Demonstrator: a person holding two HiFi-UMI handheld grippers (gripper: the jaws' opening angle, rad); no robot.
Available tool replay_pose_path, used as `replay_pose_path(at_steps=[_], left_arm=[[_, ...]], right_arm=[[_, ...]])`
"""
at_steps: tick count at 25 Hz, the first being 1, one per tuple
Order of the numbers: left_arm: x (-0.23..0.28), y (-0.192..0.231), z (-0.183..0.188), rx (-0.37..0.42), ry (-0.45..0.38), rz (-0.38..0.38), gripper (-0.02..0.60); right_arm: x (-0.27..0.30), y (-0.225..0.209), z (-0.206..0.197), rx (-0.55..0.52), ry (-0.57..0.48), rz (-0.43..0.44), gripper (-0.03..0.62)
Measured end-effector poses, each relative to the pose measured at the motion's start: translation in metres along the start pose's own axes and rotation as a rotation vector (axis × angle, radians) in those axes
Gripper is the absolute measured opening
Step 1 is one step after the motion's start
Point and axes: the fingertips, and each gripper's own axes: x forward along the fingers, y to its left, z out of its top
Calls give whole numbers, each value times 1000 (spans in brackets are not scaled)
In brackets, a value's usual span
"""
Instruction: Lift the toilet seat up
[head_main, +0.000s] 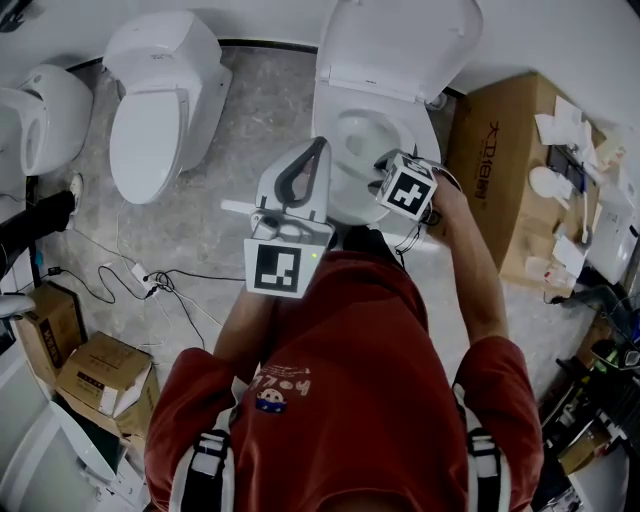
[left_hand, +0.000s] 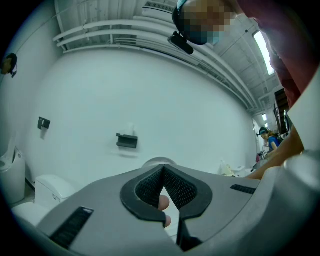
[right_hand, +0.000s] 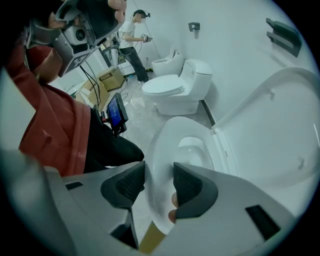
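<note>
The white toilet (head_main: 352, 140) stands in front of me with its lid (head_main: 400, 45) raised against the wall. In the right gripper view the toilet seat (right_hand: 162, 150) passes between the two jaws at its front rim. The right gripper (right_hand: 159, 182) points steeply down, both pads against the seat. The lid (right_hand: 270, 135) stands upright to the right. In the head view the right gripper (head_main: 383, 165) sits over the bowl's front right. The left gripper (head_main: 318, 148) is held level beside the bowl, its tips together. In its own view the left gripper (left_hand: 163, 169) faces the white wall with nothing between its jaws.
A second toilet (head_main: 160, 110) stands to the left and a third (head_main: 40, 115) at the far left. A large cardboard box (head_main: 505, 160) sits right of the bowl. Cables and a power strip (head_main: 140, 280) lie on the floor; small boxes (head_main: 100, 370) are at lower left. Another person (right_hand: 134, 30) stands further back.
</note>
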Motion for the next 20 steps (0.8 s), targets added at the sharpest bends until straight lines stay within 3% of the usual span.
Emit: replay_pose_path(at_steps=[20], left_arm=[[13,1,3,-9,-15,-12,9]], right_arm=[[-49,-40,19,-73,1,-129,138]])
